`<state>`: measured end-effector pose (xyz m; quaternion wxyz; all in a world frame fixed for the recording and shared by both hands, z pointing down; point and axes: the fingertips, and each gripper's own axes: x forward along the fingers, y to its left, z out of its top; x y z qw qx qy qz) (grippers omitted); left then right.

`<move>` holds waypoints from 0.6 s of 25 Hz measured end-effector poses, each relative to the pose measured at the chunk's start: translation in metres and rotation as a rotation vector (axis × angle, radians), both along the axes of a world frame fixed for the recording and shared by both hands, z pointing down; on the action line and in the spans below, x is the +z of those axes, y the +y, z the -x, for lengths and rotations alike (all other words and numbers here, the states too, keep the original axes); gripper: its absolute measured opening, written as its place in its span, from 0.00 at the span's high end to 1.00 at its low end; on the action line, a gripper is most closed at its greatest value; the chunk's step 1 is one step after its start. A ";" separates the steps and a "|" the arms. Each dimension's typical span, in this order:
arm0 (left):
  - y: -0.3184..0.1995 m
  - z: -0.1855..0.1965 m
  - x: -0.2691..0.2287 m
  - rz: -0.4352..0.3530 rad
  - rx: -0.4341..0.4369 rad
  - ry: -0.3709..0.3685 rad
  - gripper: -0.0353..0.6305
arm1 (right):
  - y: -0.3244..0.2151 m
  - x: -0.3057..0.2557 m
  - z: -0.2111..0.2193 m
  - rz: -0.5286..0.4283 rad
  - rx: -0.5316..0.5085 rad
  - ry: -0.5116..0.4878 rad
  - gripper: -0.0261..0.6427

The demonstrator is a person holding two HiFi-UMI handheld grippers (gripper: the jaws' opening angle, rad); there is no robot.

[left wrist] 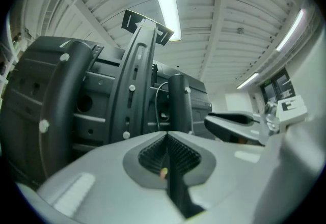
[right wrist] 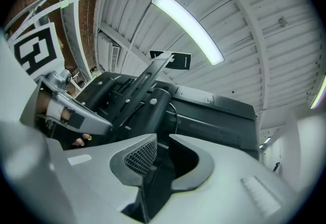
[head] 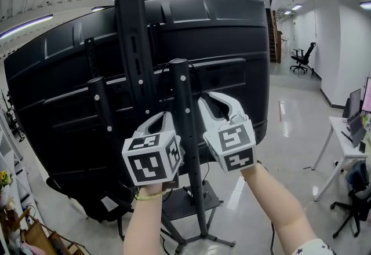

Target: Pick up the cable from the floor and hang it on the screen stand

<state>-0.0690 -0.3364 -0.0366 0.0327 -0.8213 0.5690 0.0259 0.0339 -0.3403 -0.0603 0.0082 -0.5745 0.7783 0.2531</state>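
**Both tongs are raised at the back of the screen stand [head: 134, 45], with the cable [left wrist: 156, 101] up on it.**
The left tongs [left wrist: 166, 135] are closed, tips pressed together. The right tongs [right wrist: 162, 139] stand apart with nothing gripped between them. In the centre of the head view they sit on either side of the stand's middle post [head: 184, 115]. The thin cable loops just left of that post's upper part, against the black back of the screen [head: 64, 103]. Glossy floor [head: 284, 149] fills the lower right.
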 end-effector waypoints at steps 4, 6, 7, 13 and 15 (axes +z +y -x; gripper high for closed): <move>0.026 -0.004 0.052 0.017 -0.009 -0.002 0.94 | 0.041 0.067 0.012 0.062 -0.062 -0.006 0.92; 0.041 -0.004 0.086 0.033 -0.032 -0.001 0.94 | 0.059 0.108 0.016 0.109 -0.083 -0.019 0.96; 0.050 -0.003 0.104 0.044 -0.040 0.005 0.94 | 0.068 0.129 0.017 0.136 -0.090 -0.032 0.96; 0.110 -0.007 0.219 0.193 -0.064 0.001 0.94 | 0.112 0.243 0.013 0.355 -0.136 -0.143 0.96; 0.122 -0.007 0.244 0.215 -0.072 -0.002 0.94 | 0.123 0.266 0.010 0.389 -0.135 -0.146 0.96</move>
